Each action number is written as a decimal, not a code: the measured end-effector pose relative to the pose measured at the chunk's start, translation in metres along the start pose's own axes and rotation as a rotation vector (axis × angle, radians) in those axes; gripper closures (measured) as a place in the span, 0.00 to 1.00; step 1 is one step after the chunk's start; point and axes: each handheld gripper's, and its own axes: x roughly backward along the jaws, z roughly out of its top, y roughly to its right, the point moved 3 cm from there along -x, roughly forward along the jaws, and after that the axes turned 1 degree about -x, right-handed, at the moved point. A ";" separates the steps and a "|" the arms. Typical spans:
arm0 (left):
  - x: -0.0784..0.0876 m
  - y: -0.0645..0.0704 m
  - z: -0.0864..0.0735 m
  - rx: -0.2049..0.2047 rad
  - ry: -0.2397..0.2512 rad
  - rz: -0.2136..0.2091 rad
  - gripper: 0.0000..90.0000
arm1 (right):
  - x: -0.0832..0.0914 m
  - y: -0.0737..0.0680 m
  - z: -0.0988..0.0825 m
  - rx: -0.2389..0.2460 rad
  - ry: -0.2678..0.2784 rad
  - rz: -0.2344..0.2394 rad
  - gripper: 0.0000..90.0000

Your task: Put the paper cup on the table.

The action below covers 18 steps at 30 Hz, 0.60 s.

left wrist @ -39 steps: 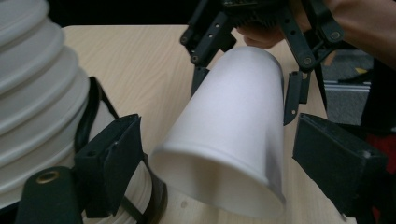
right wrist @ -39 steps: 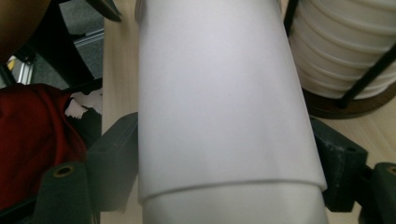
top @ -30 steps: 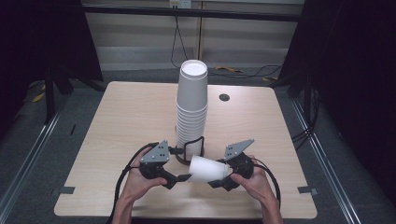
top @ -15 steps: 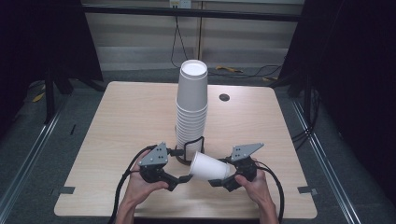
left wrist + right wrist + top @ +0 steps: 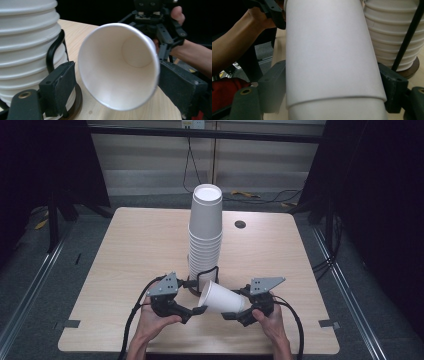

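Loose white paper cup (image 5: 220,297): empty, on its side, clamped by right gripper (image 5: 245,307)
Left gripper (image 5: 192,307): jaws just eased wider, straddling cup rim, not pressing
Tall stack of white paper cups (image 5: 205,237): on desk (image 5: 130,250)

Both forearms come in low and close together. The left gripper (image 5: 192,307), in the left hand (image 5: 152,320), points inward, its jaws just eased apart. The right gripper (image 5: 235,307), in the right hand (image 5: 270,322), faces it, jaws clamped on a paper cup (image 5: 222,297).

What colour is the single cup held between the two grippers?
Plain white, inside and out; the cup shows best in the left gripper view.
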 end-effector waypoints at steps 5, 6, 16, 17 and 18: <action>-0.002 -0.001 -0.001 0.002 0.000 -0.014 0.15 | -0.001 -0.001 0.001 0.011 0.012 0.003 0.24; -0.003 -0.001 -0.001 0.005 0.004 -0.010 0.13 | -0.001 -0.001 0.001 0.013 0.014 0.006 0.24; -0.012 -0.002 -0.004 0.018 -0.016 -0.038 0.02 | -0.002 -0.005 0.005 0.044 0.004 0.012 0.24; -0.013 -0.003 -0.004 0.022 -0.014 -0.044 0.01 | -0.003 -0.005 0.006 0.048 0.007 0.009 0.24; -0.013 -0.003 -0.004 0.026 -0.010 -0.057 0.02 | -0.004 -0.006 0.006 0.049 0.008 0.009 0.24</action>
